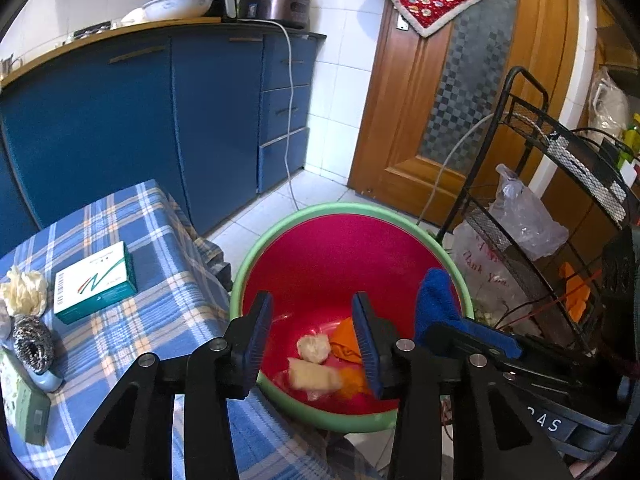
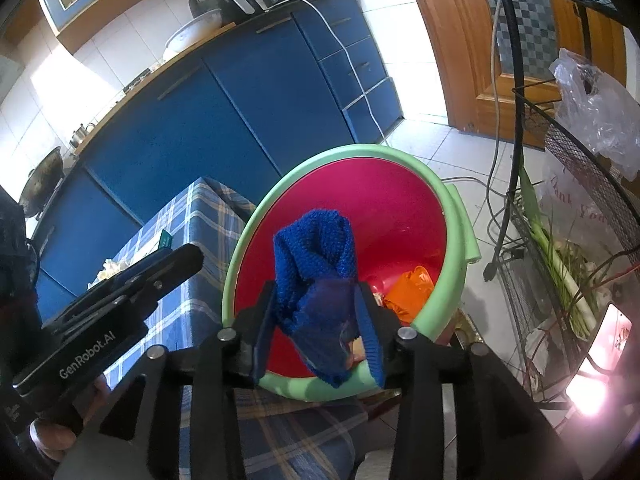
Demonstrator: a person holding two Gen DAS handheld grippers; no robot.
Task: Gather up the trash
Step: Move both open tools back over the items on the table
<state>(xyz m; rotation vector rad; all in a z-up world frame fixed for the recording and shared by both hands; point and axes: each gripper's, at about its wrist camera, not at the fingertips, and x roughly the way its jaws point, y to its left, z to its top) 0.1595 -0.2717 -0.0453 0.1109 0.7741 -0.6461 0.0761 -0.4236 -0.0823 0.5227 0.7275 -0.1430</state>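
A red bin with a green rim (image 1: 258,242) stands on the floor beside the table. My left gripper (image 1: 312,336) hangs open over its mouth with nothing between the pads. Below it in the bin lie pale crumpled scraps (image 1: 314,348), one of them blurred, and an orange wrapper (image 1: 346,340). My right gripper (image 2: 316,300) is over the bin's rim (image 2: 360,150) too. A blue knitted cloth (image 2: 316,248) sits loosely between its parted jaws and sags into the bin. The same cloth (image 1: 434,296) shows at the right in the left wrist view.
On the plaid-covered table (image 1: 152,240) lie a white and green box (image 1: 96,280), a steel scrubber (image 1: 32,344), a crumpled pale wad (image 1: 24,292) and a green box (image 1: 24,404). A black wire rack (image 1: 560,160) with plastic bags (image 1: 524,216) stands right of the bin. Blue cabinets lie behind.
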